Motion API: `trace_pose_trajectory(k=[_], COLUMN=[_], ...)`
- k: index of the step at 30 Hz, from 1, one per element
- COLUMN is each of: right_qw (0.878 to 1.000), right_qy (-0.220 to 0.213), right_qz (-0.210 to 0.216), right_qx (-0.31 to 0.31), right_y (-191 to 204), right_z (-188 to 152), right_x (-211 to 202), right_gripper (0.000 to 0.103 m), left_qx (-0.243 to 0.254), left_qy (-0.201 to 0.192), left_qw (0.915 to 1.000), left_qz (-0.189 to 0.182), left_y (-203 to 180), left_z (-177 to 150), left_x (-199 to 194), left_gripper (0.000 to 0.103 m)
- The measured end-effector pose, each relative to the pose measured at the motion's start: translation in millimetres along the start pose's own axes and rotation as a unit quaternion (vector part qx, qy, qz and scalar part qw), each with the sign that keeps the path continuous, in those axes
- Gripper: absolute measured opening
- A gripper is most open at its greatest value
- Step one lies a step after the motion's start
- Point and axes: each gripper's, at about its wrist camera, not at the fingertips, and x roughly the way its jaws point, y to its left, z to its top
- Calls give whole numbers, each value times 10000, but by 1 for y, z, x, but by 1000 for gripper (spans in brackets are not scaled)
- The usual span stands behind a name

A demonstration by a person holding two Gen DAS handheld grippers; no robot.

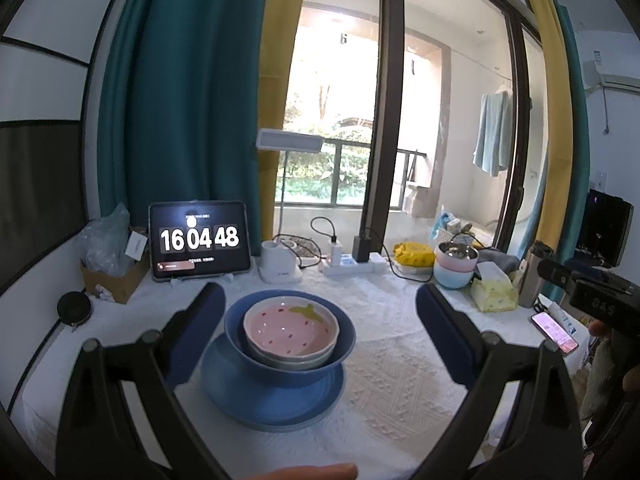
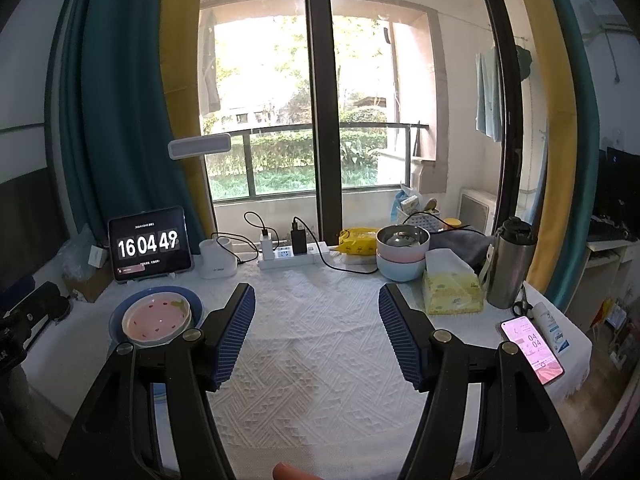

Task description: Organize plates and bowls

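A stack of dishes stands on the white tablecloth (image 1: 400,380): a blue plate (image 1: 272,404) bears a blue bowl (image 1: 296,374), a pale grey bowl sits nested in that, and a pink strawberry bowl (image 1: 292,328) lies on top. My left gripper (image 1: 320,320) is open. The stack stands ahead between its blue pads (image 1: 200,332), and neither pad presses on it. My right gripper (image 2: 320,320) is open over bare cloth, and the same stack (image 2: 156,316) lies off to its left.
Along the back stand a tablet clock (image 2: 148,250), a white lamp base (image 2: 218,260) and a power strip (image 2: 288,258). At the back right are pastel bowls topped by a steel bowl (image 2: 402,256), a tissue pack (image 2: 450,288) and a steel bottle (image 2: 512,264). A phone (image 2: 532,348) lies near the right edge.
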Motion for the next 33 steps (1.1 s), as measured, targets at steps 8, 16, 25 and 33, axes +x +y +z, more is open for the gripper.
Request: trace_pose_trajectory(k=[8, 16, 25, 33], right_qw=[10000, 10000, 10000, 10000], right_qy=[26, 31, 33, 47], right_qz=[9, 8, 6, 12], right_qx=[-7, -4, -5, -9], right_y=[2, 2, 2, 1], right_z=[0, 0, 0, -1], right_x=[1, 1, 2, 2], right_gripper=[68, 68, 68, 68], left_qx=[4, 9, 11, 9], left_qy=[16, 14, 10, 9], left_qw=[10000, 10000, 10000, 10000], left_qz=[-2, -6, -4, -4], left_y=[0, -1, -1, -1], left_z=[0, 0, 0, -1], left_x=[1, 1, 0, 0], left_gripper=[97, 97, 97, 97])
